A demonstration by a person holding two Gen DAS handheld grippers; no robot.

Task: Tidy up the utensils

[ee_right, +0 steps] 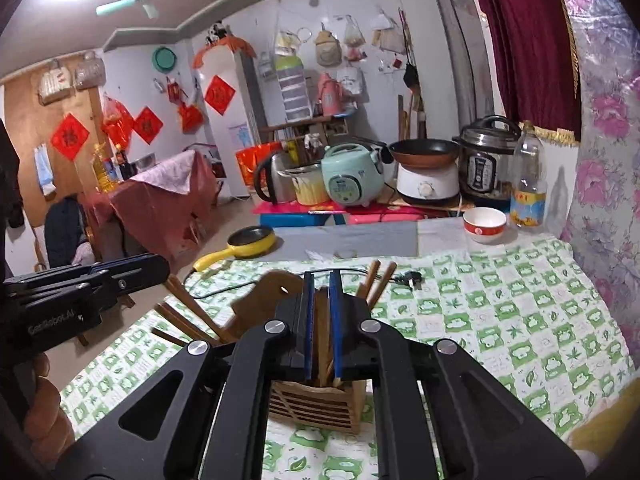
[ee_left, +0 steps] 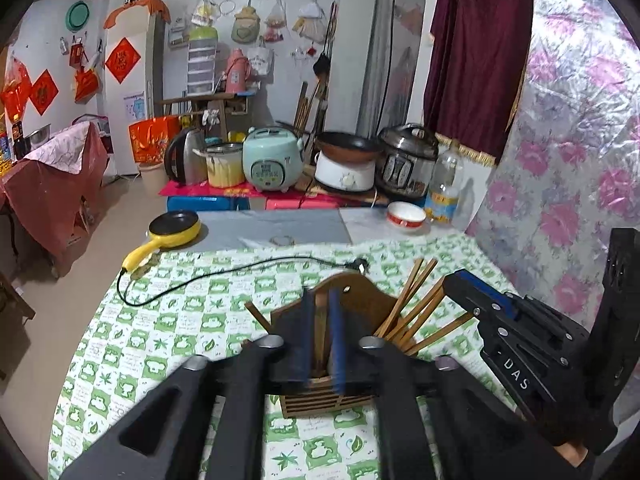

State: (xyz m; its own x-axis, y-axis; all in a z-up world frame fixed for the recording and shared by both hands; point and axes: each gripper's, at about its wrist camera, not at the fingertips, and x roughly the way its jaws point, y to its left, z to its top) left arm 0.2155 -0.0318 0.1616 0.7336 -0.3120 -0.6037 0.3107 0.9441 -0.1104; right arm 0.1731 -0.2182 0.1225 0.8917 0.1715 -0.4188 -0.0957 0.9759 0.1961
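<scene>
My jaws, both narrowly parted on left gripper [ee_left: 320, 336] and right gripper [ee_right: 322, 324], grip nothing; chopsticks [ee_left: 416, 308] already fill the wooden holder [ee_left: 328, 400], little left.

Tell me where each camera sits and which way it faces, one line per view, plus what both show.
Left wrist: rides the left tongs, facing forward and down at the wooden chopstick holder on the checked tablecloth; the right tongs enter from the right.
Right wrist: rides the right tongs, facing the same holder; the left tongs and a hand show at left.
Shared: holder, chopsticks, yellow pan, red-and-white bowl, green rice cooker.
</scene>
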